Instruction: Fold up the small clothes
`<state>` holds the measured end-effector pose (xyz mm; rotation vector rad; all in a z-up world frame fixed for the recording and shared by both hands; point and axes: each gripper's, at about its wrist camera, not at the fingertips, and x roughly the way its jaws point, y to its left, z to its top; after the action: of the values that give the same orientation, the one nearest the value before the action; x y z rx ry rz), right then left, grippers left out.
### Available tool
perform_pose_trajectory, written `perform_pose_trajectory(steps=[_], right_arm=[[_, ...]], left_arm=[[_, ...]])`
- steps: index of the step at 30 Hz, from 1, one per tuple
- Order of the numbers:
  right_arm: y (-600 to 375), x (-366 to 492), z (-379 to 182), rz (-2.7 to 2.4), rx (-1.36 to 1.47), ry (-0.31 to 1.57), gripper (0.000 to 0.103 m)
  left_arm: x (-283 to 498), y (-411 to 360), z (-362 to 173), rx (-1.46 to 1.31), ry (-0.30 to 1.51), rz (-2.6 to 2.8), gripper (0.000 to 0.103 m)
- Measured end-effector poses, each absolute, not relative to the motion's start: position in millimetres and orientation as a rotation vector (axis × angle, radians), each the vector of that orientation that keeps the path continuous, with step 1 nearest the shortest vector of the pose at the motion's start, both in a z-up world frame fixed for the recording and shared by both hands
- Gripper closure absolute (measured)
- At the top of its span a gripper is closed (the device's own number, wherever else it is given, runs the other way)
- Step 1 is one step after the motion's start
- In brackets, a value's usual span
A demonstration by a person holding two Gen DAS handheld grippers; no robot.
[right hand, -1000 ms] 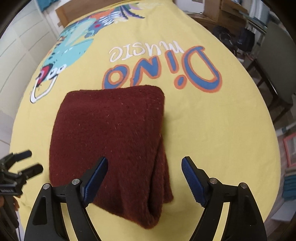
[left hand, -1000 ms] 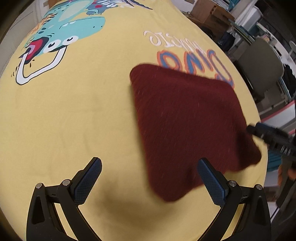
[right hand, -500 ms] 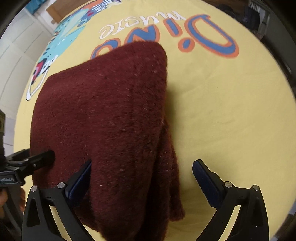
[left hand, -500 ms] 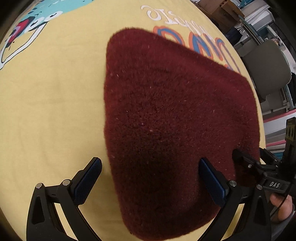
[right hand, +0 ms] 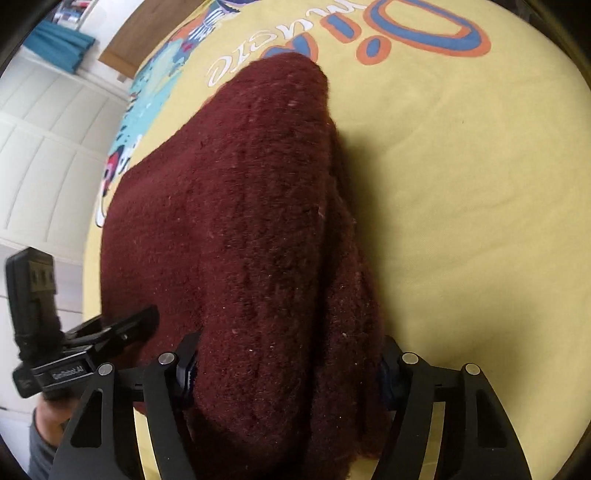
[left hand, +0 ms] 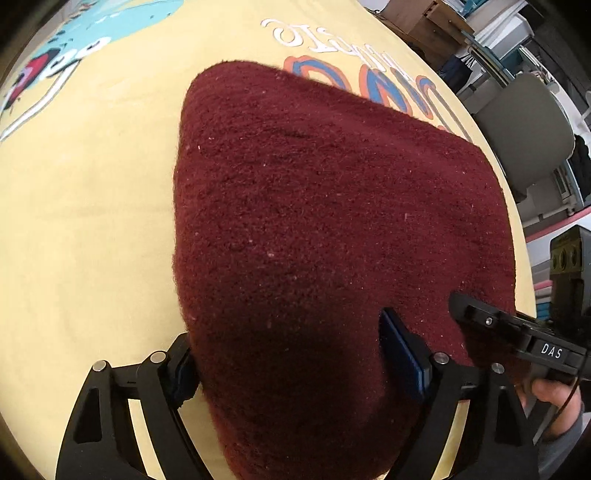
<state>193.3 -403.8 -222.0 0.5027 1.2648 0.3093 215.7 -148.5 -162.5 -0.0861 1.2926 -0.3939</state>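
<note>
Our left gripper (left hand: 299, 354) and right gripper (right hand: 284, 363) each pinch the near edge of the maroon fleece cloth (left hand: 332, 221), which lies folded on the yellow sheet (left hand: 81, 221). We judge we are starting another fold: next, lift both corners evenly and carry them forward. The sheet reads "Dino music" (right hand: 406, 33); the gripper bodies read "DAS" (left hand: 551, 350).

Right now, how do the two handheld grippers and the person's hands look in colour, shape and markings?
Both grippers, left gripper and right gripper, are matte black frames with triangular cut-outs, silver rivets and ribbed blue pads. The right one bears white "DAS" lettering; the left one has small white lettering too blurred to read. The hand shows bare skin and a grey sleeve.
</note>
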Motion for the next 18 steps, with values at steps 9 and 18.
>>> perform_pose_trajectory(steps=[9,18], right_arm=[[-388,183,-183,0.296,0.412,1.219,0.060],[-360,179,-123,0.370,0.384,1.101,0.061]], left_arm=[[218,-144,-146,-0.119,1.276,-0.472,0.056],[209,-107,-82,-0.123,1.168,-0.546,0.059]])
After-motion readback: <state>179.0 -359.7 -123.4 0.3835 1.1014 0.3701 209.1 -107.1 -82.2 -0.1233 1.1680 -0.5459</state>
